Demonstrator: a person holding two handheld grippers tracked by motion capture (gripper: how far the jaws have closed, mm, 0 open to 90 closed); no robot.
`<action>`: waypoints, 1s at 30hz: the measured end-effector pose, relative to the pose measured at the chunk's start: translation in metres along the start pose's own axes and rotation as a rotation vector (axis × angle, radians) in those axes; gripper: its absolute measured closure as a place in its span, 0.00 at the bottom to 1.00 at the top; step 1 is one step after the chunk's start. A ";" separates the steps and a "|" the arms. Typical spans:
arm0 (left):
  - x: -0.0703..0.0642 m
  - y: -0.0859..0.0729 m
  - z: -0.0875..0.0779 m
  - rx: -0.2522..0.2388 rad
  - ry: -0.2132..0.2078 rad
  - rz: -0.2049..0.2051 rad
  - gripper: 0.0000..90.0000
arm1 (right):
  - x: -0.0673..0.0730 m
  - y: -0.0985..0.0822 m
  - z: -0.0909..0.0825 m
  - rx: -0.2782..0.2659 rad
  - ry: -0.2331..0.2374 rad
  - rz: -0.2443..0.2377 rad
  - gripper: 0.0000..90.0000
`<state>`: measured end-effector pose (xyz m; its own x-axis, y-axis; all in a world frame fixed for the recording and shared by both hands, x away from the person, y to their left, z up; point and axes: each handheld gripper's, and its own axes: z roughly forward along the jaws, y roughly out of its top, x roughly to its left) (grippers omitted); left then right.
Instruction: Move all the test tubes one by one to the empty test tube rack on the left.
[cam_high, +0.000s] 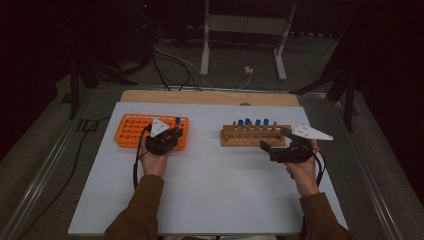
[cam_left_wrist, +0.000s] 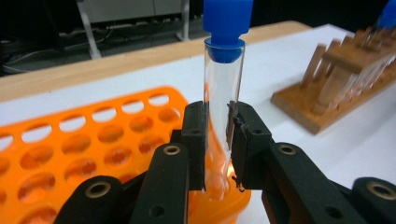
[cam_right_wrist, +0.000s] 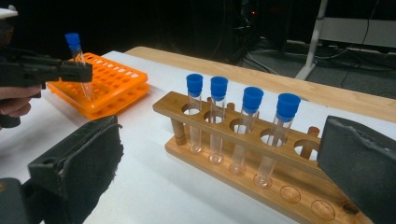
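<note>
A clear test tube with a blue cap (cam_left_wrist: 223, 84) stands upright between the jaws of my left gripper (cam_left_wrist: 219, 144), which is shut on its lower half. The tube's foot sits at a hole in the right end of the orange rack (cam_left_wrist: 93, 140). From above, the left gripper (cam_high: 176, 131) is over that end of the orange rack (cam_high: 131, 129). My right gripper (cam_high: 274, 140) is open, with nothing between its pads, just in front of the wooden rack (cam_high: 252, 136). That wooden rack (cam_right_wrist: 243, 135) holds several blue-capped tubes (cam_right_wrist: 247, 121) in a row.
The racks stand side by side on a white board (cam_high: 210, 185) laid on a wooden tabletop (cam_high: 210, 97). Free holes remain at the wooden rack's right end (cam_right_wrist: 308, 149). Beyond the table are a metal stand's legs (cam_high: 205, 50) and cables on the floor.
</note>
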<state>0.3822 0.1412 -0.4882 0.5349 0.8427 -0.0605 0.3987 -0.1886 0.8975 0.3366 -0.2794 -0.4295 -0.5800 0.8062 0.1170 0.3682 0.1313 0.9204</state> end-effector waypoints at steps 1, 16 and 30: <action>0.000 -0.002 0.001 0.008 -0.002 -0.002 0.86 | 0.000 0.000 0.000 0.000 0.000 0.000 0.00; -0.006 -0.015 0.004 0.071 0.030 0.079 0.87 | 0.003 -0.003 0.005 0.023 0.014 -0.013 0.00; -0.006 -0.016 0.004 0.064 -0.002 0.022 0.77 | 0.004 -0.005 0.009 0.030 0.016 -0.008 0.00</action>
<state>0.3758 0.1376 -0.5036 0.5459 0.8368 -0.0422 0.4335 -0.2389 0.8689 0.3391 -0.2721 -0.4366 -0.5946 0.7956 0.1161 0.3852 0.1551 0.9097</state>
